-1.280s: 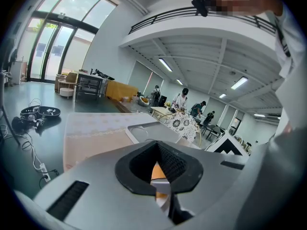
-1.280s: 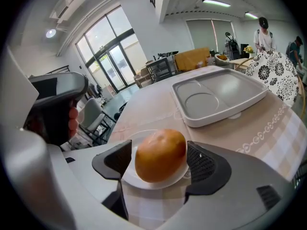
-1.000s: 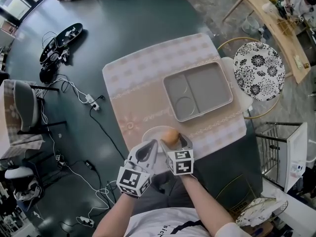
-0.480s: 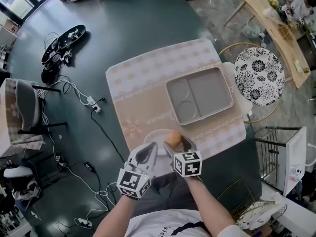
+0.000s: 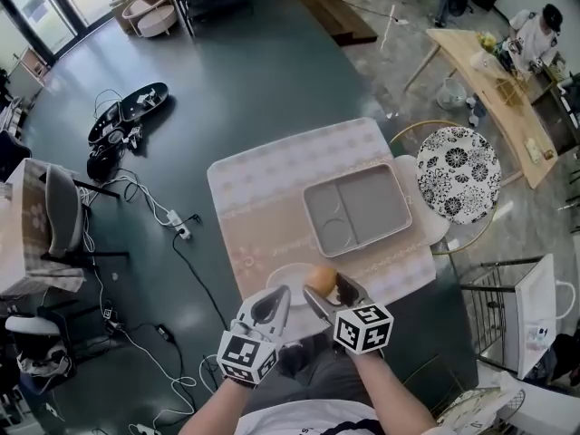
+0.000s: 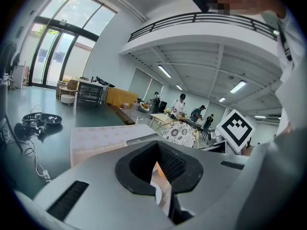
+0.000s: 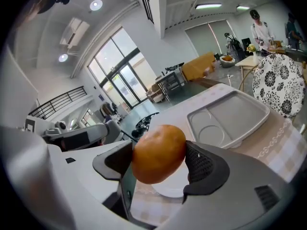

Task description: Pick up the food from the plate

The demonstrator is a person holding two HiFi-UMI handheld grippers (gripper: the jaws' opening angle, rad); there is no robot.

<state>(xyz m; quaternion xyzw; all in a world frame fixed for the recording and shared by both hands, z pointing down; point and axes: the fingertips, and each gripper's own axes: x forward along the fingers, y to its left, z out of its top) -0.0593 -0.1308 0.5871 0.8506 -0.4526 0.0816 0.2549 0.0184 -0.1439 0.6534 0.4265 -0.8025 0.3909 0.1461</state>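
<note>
Now the right gripper [image 7: 157, 163] is pinching the round golden-brown food [image 7: 158, 152] across its middle, above the white round plate [image 5: 279, 277] at six o'clock; it is seemingly light and crushable. The left gripper [image 6: 160, 176] is keeping its fingers closed, empty.

Open-plan lab hall, mezzanine railing [image 6: 201, 17], tall glass doors [image 6: 53, 56], floor power strip [image 5: 181, 231], wooden worktable [image 5: 480, 71]

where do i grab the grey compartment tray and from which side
Probably by the raised rim of the grey compartment tray, coming from the near side at its long edge, one jaw inside the lip and one outside. It lies flat on the placemat and looks too wide to span, so the rim is the only thin part.
</note>
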